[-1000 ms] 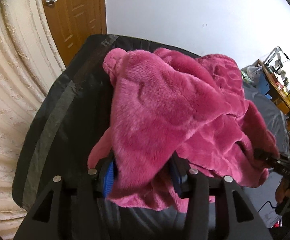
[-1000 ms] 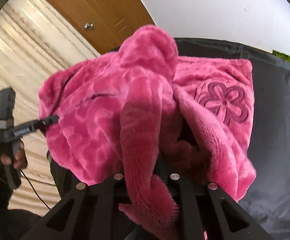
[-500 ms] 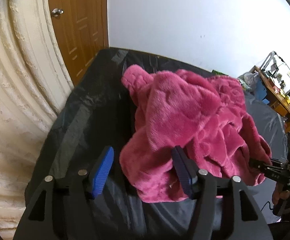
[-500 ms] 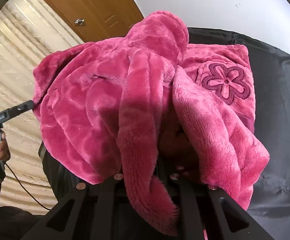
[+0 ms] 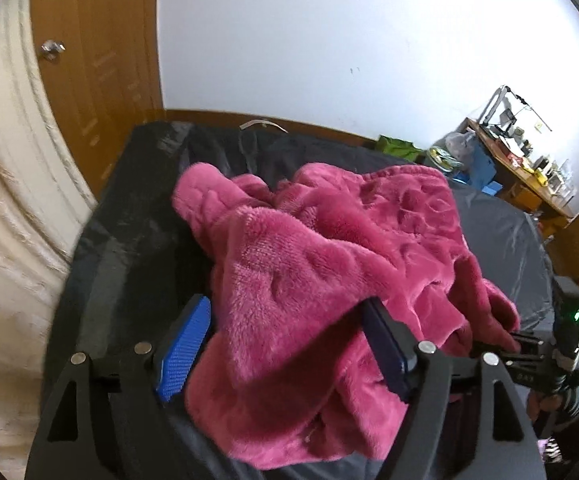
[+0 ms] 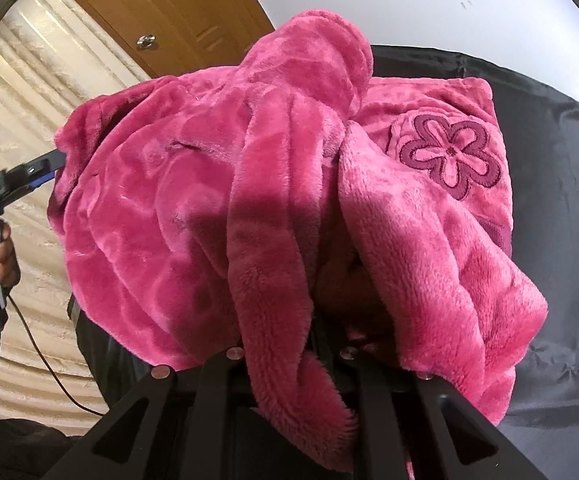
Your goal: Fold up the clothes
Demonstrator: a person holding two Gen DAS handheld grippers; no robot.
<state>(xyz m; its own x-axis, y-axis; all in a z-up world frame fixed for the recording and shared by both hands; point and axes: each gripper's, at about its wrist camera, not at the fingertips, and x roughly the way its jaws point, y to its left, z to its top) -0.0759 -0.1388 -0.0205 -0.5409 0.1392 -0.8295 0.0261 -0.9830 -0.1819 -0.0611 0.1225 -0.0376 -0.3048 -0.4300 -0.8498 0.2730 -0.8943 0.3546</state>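
We risk the fleece garment (image 5: 329,264) slumping back into a heap, since only our right gripper (image 6: 313,344) is clamped on a bunched fold. Our left gripper (image 5: 285,344) stands wide open, holding nothing, with fleece lying between its blue pads (image 5: 183,342). The garment lies crumpled on the dark cover (image 5: 129,240) ahead of both pairs of fingers.

The pink fleece garment (image 5: 329,280) heaps over the middle of the dark worktop (image 5: 121,240), bunched high and filling the gap between the spread left tongs (image 5: 285,344). Bare worktop runs along the far edge and the left side, giving open passage there. From the right wrist view, fleece (image 6: 289,208) drapes right over the right tongs (image 6: 293,354), blocking the way ahead; clear worktop (image 6: 561,200) lies to the right.
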